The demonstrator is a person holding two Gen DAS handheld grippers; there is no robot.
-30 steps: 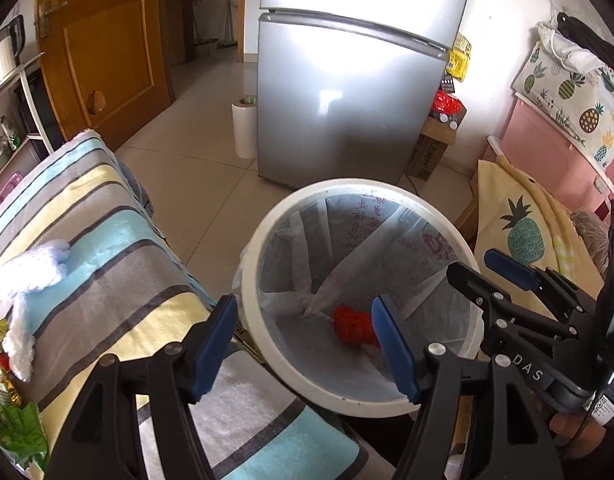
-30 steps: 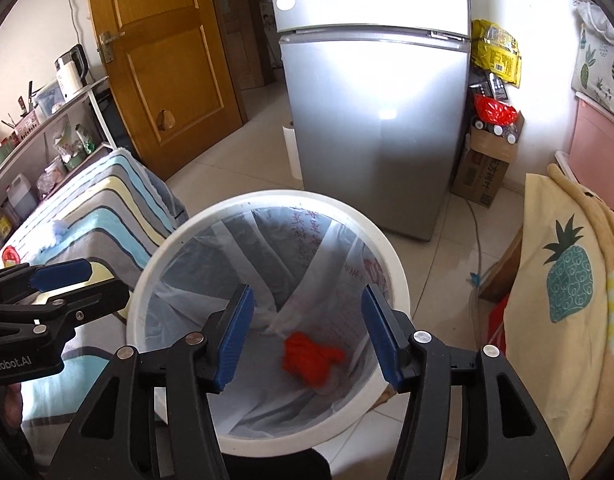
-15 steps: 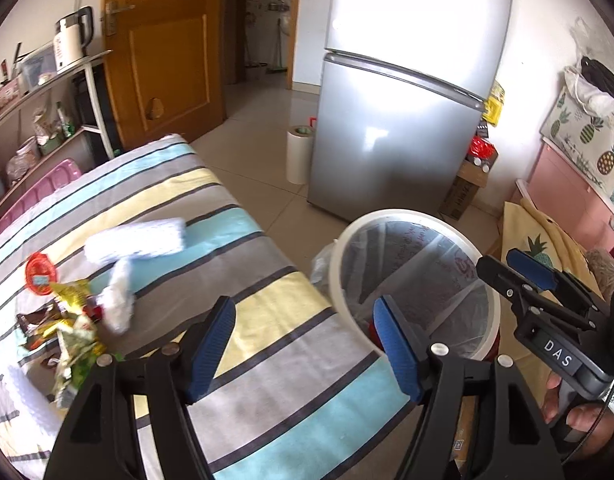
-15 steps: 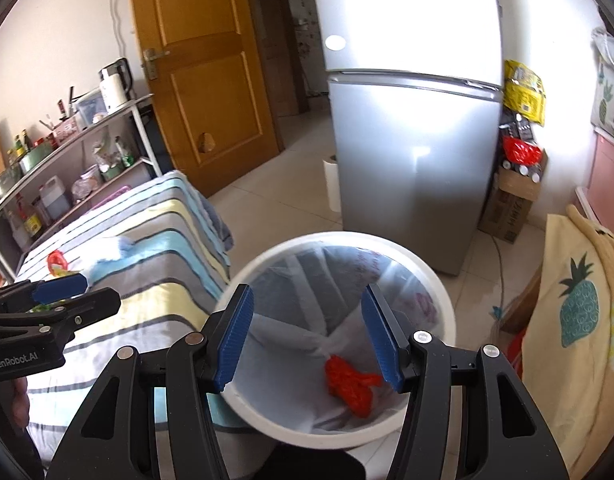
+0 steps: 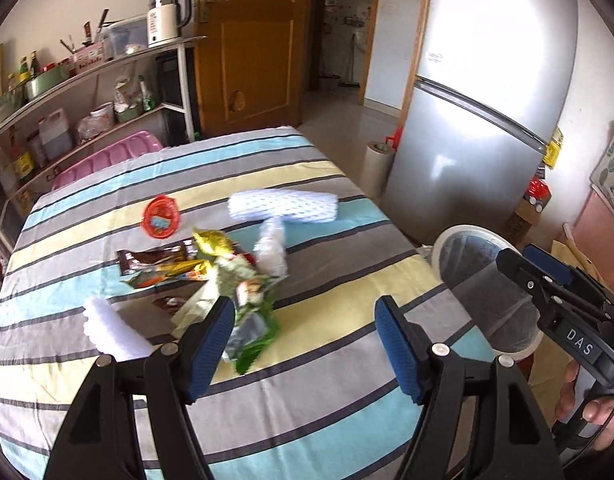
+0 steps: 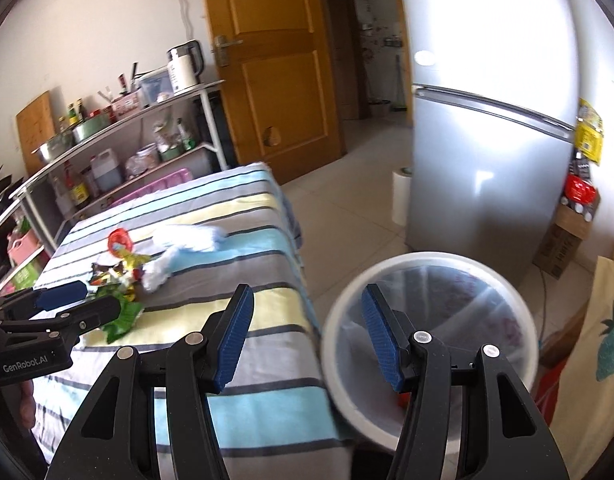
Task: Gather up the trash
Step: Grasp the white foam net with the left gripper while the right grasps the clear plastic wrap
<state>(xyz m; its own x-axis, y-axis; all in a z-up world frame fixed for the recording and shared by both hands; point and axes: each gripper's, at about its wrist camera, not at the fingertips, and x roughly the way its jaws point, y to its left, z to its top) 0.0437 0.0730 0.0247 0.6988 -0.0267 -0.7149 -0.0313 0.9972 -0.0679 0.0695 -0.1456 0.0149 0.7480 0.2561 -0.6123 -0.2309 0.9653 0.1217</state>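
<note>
The left gripper is wide apart and empty; the right gripper too. The wrappers lie on the striped cloth, just ahead of the left gripper's left finger. They seem light, thin and crinkly, so a pinch on a raised edge should hold. The green wrapper's long axis points toward the gripper. The bin stands at the right.

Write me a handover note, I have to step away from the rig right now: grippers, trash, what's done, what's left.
Left gripper: open, empty, over the striped table, near the wrapper pile.
Right gripper: open, empty, at the table edge beside the white bin.
Done: one red piece lies in the bin.
Left: wrappers, red lid and white foam nets still on the table.
</note>
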